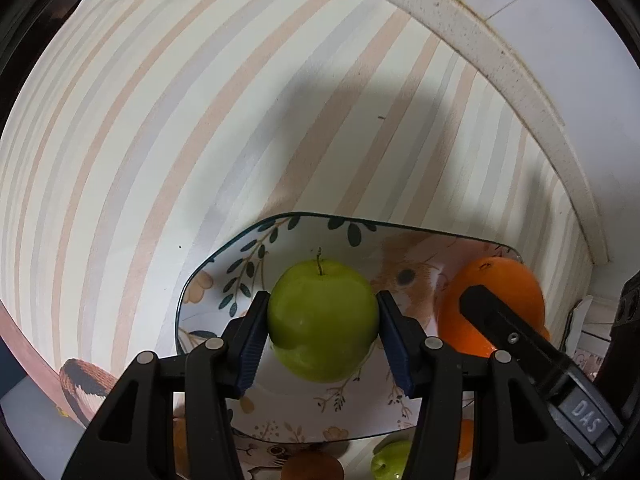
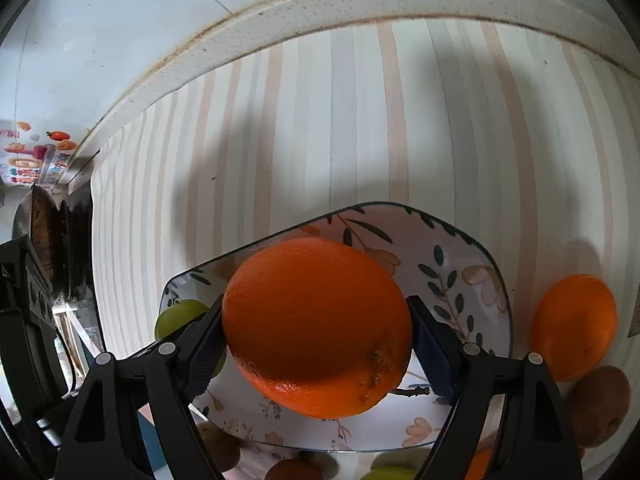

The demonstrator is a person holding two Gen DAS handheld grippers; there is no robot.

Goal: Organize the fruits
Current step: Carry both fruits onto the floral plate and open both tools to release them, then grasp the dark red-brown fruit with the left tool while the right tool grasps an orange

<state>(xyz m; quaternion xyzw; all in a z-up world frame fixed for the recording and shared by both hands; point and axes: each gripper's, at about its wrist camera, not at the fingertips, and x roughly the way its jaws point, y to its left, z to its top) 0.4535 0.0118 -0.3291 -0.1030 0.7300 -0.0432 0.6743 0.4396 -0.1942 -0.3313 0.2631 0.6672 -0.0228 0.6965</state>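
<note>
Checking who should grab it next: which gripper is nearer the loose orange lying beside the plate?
Right. The loose orange lies just beyond the right gripper; the left gripper is farther away.

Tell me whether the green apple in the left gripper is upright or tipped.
Upright. The green apple sits clamped between the left gripper pads with its stem pointing straight up, above the floral plate.

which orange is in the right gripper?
The big orange over the floral bowl, clamped by the right gripper. The other orange sits loose beside the bowl.
</note>
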